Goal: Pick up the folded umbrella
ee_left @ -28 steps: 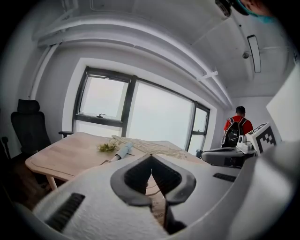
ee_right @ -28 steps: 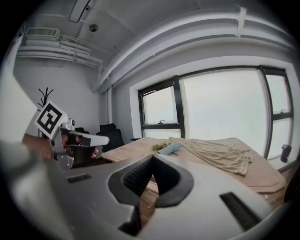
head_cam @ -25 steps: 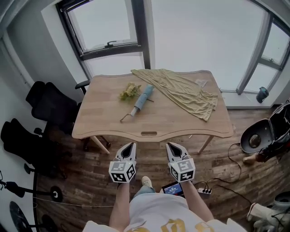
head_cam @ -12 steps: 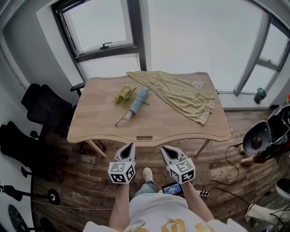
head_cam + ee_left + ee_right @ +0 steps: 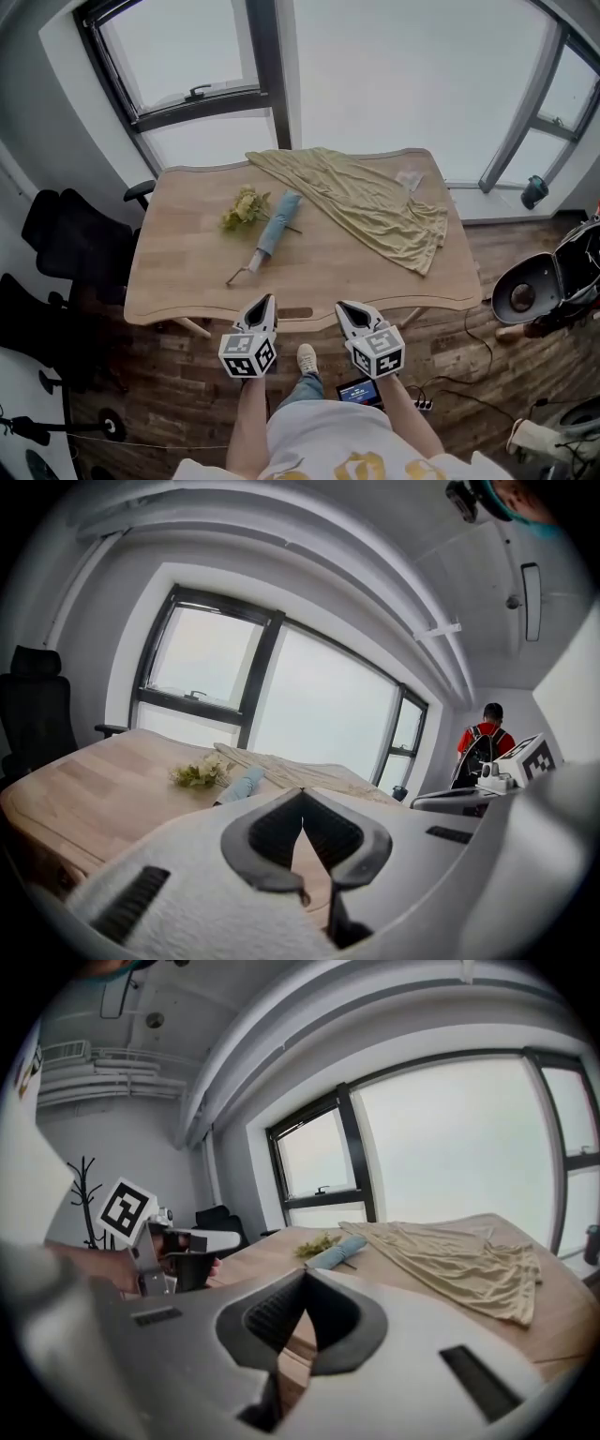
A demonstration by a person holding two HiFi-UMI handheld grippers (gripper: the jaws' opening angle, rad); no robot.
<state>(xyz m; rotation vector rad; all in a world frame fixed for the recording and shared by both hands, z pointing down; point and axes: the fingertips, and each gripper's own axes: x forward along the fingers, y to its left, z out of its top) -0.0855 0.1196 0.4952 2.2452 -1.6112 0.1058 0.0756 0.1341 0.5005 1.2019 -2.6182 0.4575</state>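
The folded light-blue umbrella (image 5: 273, 229) lies on the wooden table (image 5: 178, 281), slanted, with its handle end toward the near left. It also shows far ahead in the left gripper view as the umbrella (image 5: 240, 785) and in the right gripper view as the umbrella (image 5: 337, 1252). My left gripper (image 5: 266, 302) and right gripper (image 5: 345, 307) hang side by side at the table's near edge, well short of the umbrella. Both have their tips pressed together with nothing between them, as the left gripper (image 5: 302, 792) and right gripper (image 5: 305, 1274) show up close.
A small bunch of yellow-green flowers (image 5: 241, 206) lies just left of the umbrella. A beige cloth (image 5: 375, 202) is spread over the table's far right. Black chairs (image 5: 56, 244) stand to the left. A round grey appliance (image 5: 525, 295) and cables sit on the floor at right.
Both grippers have moved forward from over the floor up to the table's near edge. The table and umbrella now lie closer. The jaws stayed shut.
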